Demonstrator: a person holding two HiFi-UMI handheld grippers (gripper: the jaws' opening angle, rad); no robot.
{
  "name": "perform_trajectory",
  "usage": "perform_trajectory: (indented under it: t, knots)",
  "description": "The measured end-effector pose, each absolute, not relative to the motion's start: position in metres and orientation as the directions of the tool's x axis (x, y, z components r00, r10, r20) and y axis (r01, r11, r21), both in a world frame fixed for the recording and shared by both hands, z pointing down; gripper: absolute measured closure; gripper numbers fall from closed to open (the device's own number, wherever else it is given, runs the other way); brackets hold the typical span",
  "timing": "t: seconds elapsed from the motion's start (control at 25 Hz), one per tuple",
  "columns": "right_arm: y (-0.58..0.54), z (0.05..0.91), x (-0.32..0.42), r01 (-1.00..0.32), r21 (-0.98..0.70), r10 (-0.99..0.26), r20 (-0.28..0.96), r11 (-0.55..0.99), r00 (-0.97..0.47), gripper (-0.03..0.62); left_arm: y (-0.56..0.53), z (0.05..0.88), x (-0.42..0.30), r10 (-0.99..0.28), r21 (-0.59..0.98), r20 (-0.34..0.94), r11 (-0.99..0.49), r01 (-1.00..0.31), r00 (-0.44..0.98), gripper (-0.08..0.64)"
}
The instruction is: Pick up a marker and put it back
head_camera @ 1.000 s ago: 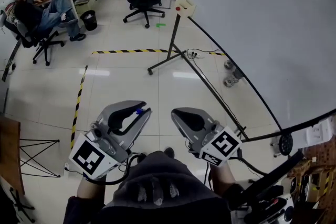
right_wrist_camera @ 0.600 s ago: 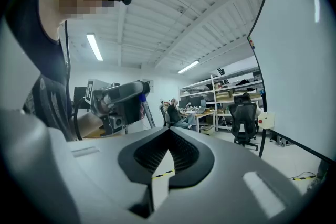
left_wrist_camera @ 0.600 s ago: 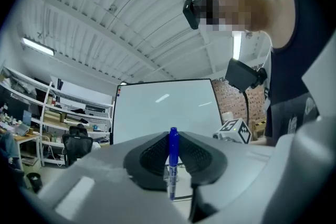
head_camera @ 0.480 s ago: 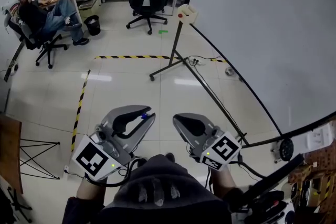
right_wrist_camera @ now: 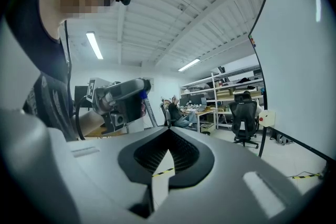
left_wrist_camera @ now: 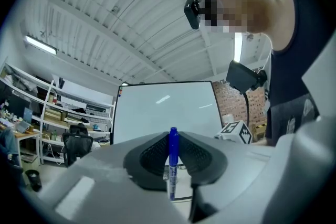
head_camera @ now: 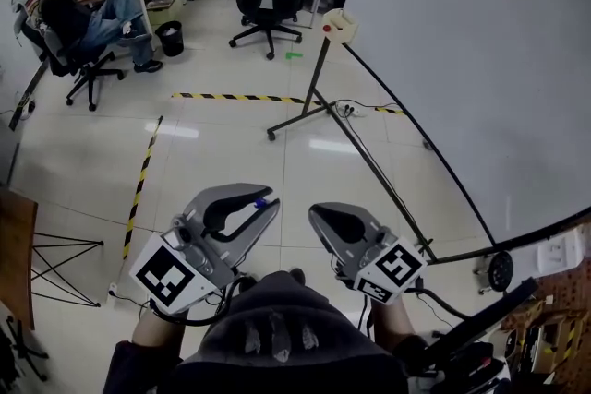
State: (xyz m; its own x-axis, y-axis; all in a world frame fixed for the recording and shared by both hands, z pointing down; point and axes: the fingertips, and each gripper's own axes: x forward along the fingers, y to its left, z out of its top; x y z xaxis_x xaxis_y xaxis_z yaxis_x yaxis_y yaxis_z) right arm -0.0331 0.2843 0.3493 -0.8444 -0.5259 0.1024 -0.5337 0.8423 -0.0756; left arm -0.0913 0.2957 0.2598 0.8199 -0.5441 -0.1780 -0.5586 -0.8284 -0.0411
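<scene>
Left tongs (head_camera: 267, 204) are clamped on a blue marker (left_wrist_camera: 172, 162). It stands upright across the pads, its capped end poking just above the tips. Right tongs (head_camera: 315, 213) are closed with their tips meeting, and nothing sits between them.

The marker is pinched partway along its body and crosswise to the jaws. That likely keeps it from swinging or sliding while it is carried. It is off any surface, so the pick-up looks done and the putting back is yet to come. The whiteboard (head_camera: 462, 60) fills the head view from 1 to 3 o'clock, well apart from the marker. No tray or ledge for it can be made out. The empty tongs probably sit alongside simply to stay out of the way.

Both hands are low, at 6 o'clock in the head view and close to the person's body. The two tongs lie side by side, near each other but not touching, and point toward 12 o'clock over the bare floor (head_camera: 222, 143). They are held roughly level, the left nose tipped a little up and the right a little down. Each cube with square markers sits at the rear, nearest the wrists.
</scene>
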Motion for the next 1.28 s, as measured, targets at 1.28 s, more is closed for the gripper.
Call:
perform_trajectory:
  t: [1.28]
  knots:
    - [0.269, 0.353, -0.008, -0.544, -0.104, -0.537, 0.091, 0.832, -0.839, 0.591, 0.282, 0.244, -0.075, -0.544, -0.077, -0.191, -0.821, -0.565, 0.817, 0.505]
